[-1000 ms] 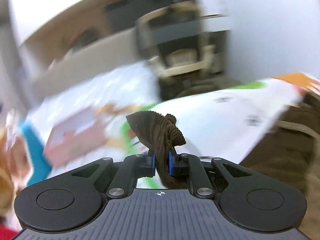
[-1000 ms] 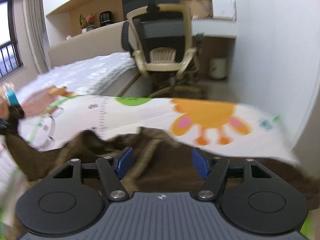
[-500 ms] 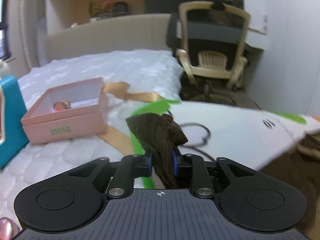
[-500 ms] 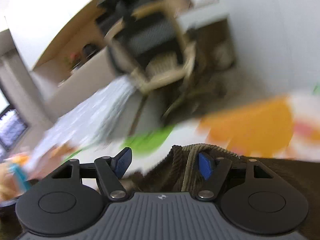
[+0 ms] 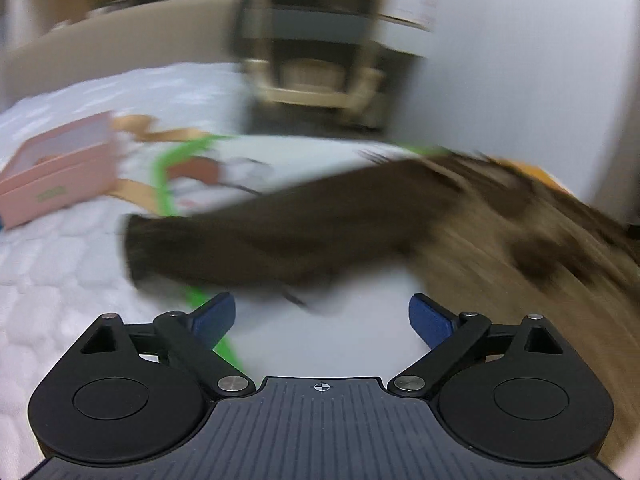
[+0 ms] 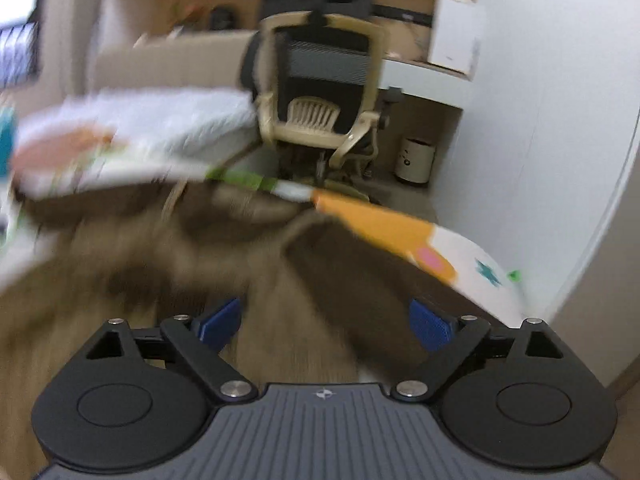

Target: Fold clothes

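A pink box (image 5: 56, 176) sits far left on the bed (image 5: 48, 280). The left gripper (image 5: 322, 316) is spread, empty — the brown garment (image 5: 304, 232) lies just beyond it, across the printed mat (image 5: 340, 160). The right gripper (image 6: 324, 320) is spread too, hovering over the garment; a chair (image 6: 320, 92) stands far off.

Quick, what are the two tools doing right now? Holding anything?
Left tool: open, holding nothing.
Right tool: open, holding nothing; brown clothes lie below it.
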{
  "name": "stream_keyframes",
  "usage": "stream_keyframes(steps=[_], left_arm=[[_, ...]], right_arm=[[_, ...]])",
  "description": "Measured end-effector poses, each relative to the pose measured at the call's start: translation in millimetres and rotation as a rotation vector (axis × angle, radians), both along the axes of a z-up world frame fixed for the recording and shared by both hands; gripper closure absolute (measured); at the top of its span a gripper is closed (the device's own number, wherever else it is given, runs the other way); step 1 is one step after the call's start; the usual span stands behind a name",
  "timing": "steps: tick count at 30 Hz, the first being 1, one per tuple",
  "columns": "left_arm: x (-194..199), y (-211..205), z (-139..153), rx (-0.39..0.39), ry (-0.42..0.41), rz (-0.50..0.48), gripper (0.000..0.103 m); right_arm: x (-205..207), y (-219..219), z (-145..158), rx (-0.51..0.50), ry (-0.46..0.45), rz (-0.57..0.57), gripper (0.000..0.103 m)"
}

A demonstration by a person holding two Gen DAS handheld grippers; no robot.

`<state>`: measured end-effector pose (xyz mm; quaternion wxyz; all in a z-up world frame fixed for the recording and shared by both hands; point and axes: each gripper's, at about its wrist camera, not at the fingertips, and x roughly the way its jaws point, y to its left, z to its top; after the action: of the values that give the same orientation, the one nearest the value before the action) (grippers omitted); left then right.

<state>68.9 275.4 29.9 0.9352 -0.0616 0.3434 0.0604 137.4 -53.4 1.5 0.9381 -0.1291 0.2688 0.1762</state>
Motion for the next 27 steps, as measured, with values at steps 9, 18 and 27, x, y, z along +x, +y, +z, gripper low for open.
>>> stream_keyframes(steps=[9,18,27], left_arm=[[-72,-152,-21,0.190,0.105,-0.443,0.003],[-62,-159,-28,0.441,0.046,-0.263,0.000],[-33,-105,11,0.386,-0.124,0.043,0.001]], right_arm=[[-151,-13,-38,-0.149,0.098,0.146,0.000],[-136,10,-14,-0.139,-0.257,-0.083,0.006],[-159,24,-36,-0.227,-0.150,0.074,0.001]])
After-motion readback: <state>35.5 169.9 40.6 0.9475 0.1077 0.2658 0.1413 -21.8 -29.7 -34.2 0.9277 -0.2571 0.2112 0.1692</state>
